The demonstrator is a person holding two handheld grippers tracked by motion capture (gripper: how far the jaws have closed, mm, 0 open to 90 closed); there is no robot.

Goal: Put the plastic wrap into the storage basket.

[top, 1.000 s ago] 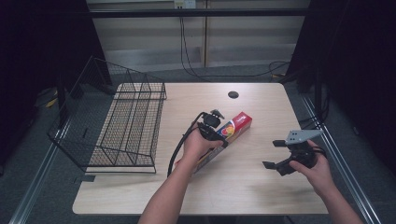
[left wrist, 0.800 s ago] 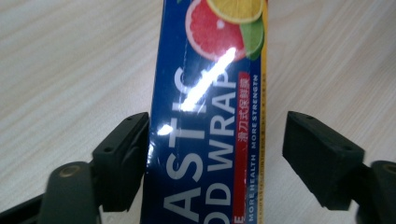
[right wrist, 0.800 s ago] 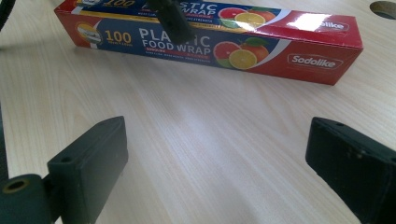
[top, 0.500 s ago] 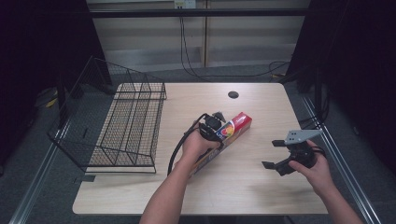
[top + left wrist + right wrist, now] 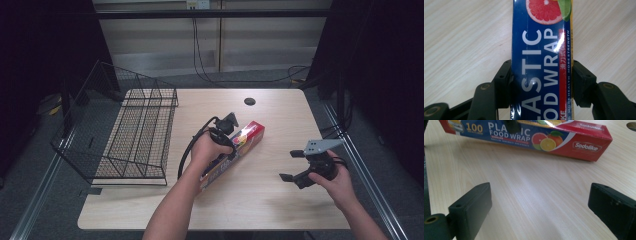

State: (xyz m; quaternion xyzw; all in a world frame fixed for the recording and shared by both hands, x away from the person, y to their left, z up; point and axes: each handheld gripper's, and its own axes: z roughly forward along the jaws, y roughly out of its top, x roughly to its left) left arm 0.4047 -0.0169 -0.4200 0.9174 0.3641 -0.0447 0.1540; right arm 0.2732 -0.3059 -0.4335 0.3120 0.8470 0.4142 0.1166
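Observation:
A long blue and red plastic food wrap box lies slanted across the middle of the wooden table. My left gripper comes down on it from above. Its jaws have just been closing and now press on both long sides of the box, so the left gripper is shut on it. In the right gripper view the box casts a shadow, and its blue end looks slightly raised. My right gripper hovers open at the table's right, its jaws wide apart over bare wood.
A black wire basket stands on the table's left part, overhanging the left edge. A dark round hole sits near the far edge. Metal rails run along both sides of the table. Cables hang behind it.
The left gripper's jaws have closed onto the box, and the hand has risen slightly with it. The right hand has stayed where it was.

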